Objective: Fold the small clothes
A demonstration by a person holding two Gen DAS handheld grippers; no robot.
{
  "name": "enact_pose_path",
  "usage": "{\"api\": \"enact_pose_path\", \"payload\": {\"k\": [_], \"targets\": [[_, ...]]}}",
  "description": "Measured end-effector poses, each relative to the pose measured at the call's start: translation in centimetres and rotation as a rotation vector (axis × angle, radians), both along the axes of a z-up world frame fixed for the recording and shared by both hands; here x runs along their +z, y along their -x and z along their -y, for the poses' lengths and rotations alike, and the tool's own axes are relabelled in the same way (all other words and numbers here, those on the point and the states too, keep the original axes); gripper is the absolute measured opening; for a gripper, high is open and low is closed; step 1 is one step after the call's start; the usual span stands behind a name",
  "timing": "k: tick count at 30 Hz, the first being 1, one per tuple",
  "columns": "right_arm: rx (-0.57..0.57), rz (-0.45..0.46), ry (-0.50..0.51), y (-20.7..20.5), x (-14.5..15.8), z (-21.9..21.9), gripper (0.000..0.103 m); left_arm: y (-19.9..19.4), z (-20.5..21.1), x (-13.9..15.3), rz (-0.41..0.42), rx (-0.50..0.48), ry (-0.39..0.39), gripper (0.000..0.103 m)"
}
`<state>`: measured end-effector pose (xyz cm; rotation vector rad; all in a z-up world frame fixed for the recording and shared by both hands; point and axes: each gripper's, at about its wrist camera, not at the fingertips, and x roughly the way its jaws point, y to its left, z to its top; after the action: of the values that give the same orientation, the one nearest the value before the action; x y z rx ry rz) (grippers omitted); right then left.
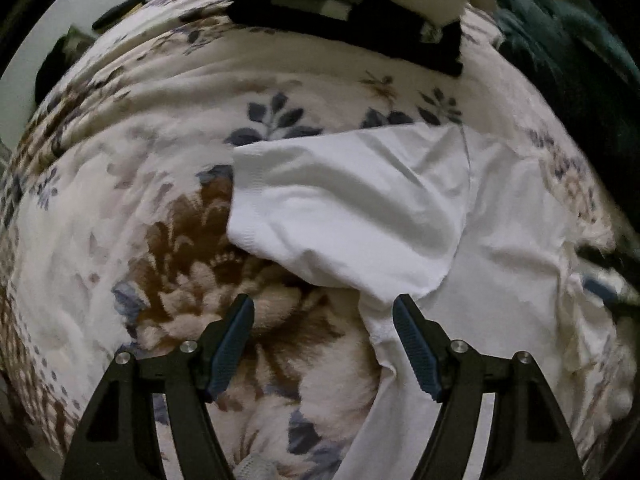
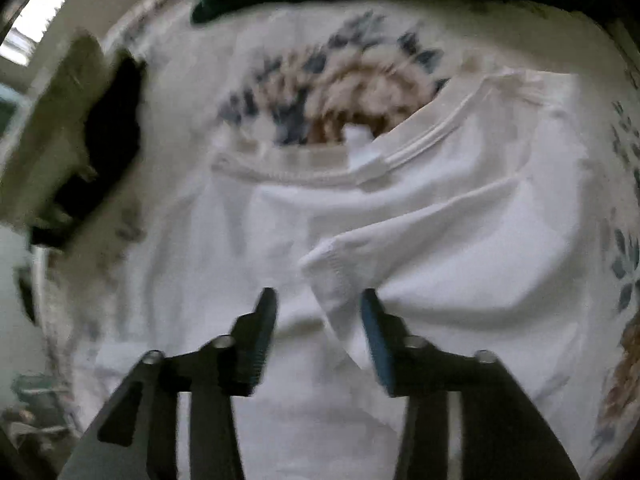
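Lying half-folded on the flowery bed: white shirt. Both spread wide, empty: left hand-held gripper, right hand-held gripper. Could slip undone, sleeve being loose.

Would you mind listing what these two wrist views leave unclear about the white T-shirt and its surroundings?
- White T-shirt: lower hem, cut off by the frame's bottom edge in both views.
- Neck label: text, lost to motion blur in the right wrist view.
- Folded stack: its top, cut off by the left wrist view's upper edge.
- Dark green fabric: what it is, lost in shadow at the fisheye rim.
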<state>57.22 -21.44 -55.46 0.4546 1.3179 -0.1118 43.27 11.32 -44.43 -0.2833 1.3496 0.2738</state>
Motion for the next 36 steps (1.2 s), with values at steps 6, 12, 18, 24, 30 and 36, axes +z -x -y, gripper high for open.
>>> {"api": "enact_pose_path", "payload": {"k": [6,12,18,24,30,36], "targets": [[-0.013,-0.077,0.222,6.5,1.4,4.1,0.093,1.6,-3.5,-0.8,-0.019,0.191,0.185,0.07],[-0.047,-0.12,0.2,9.3,-0.3,5.1,0.097,1.6,-6.3,-4.0,0.0,0.469,0.473,0.07],[-0.048,-0.123,0.167,9.6,-1.2,4.4,0.097,-1.5,-6.1,-5.1,0.104,0.594,0.542,0.06],[-0.042,-0.115,0.17,10.4,-0.4,5.1,0.097,-5.7,-2.5,-0.8,0.22,0.39,0.353,0.006],[-0.103,-0.123,0.177,10.5,0.1,7.7,0.097,-8.6,9.5,3.6,0.29,-0.043,0.327,0.006],[-0.158,-0.13,0.154,11.7,0.7,11.1,0.097,-9.6,19.2,0.4,0.012,-0.408,0.478,0.025]]}}
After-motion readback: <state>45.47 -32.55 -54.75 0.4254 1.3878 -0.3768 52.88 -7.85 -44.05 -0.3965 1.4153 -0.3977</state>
